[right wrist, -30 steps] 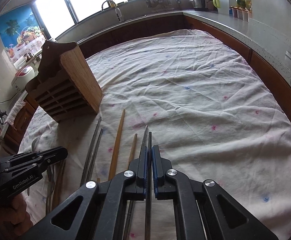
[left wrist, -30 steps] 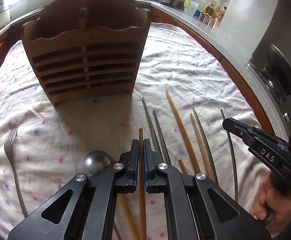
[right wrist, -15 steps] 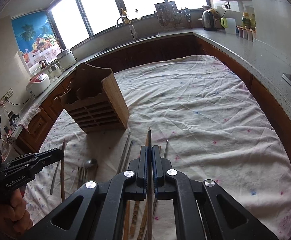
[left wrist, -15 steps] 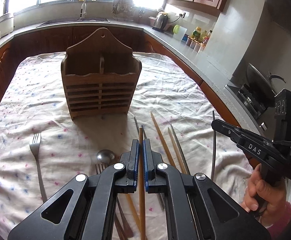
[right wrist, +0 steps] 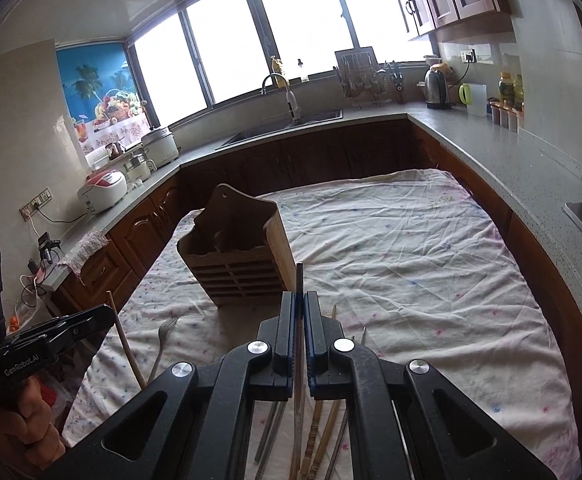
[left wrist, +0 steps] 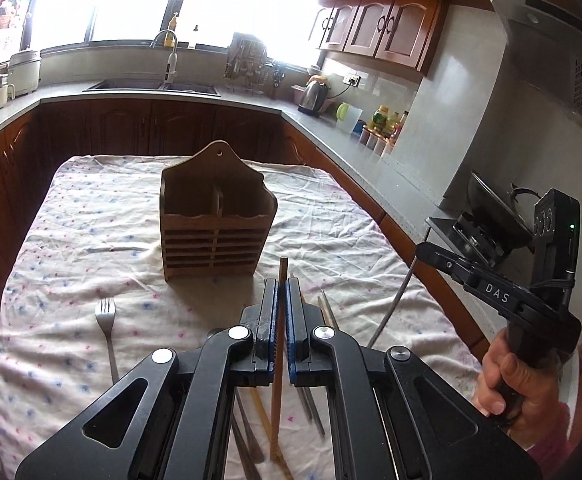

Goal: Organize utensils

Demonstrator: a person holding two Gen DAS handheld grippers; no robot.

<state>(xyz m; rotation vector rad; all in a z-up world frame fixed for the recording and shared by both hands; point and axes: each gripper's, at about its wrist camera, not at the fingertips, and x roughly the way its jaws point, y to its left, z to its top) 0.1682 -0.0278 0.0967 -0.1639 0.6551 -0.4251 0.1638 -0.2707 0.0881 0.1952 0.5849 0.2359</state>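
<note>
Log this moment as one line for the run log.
left gripper: shut on wooden chopstick, lifted | right gripper: shut on metal chopstick, lifted | wooden holder: upright on cloth | fork: on cloth

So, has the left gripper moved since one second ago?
Yes. The left gripper, shut on a wooden chopstick, has risen and drawn back: the wooden holder now looks smaller and farther, and more kitchen counter is visible.

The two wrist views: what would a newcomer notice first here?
Each gripper holds one chopstick lifted above the table: the left gripper a wooden chopstick, the right gripper a metal chopstick. Beyond them a wooden utensil holder stands on the flowered cloth, and a fork lies to its left.
</note>
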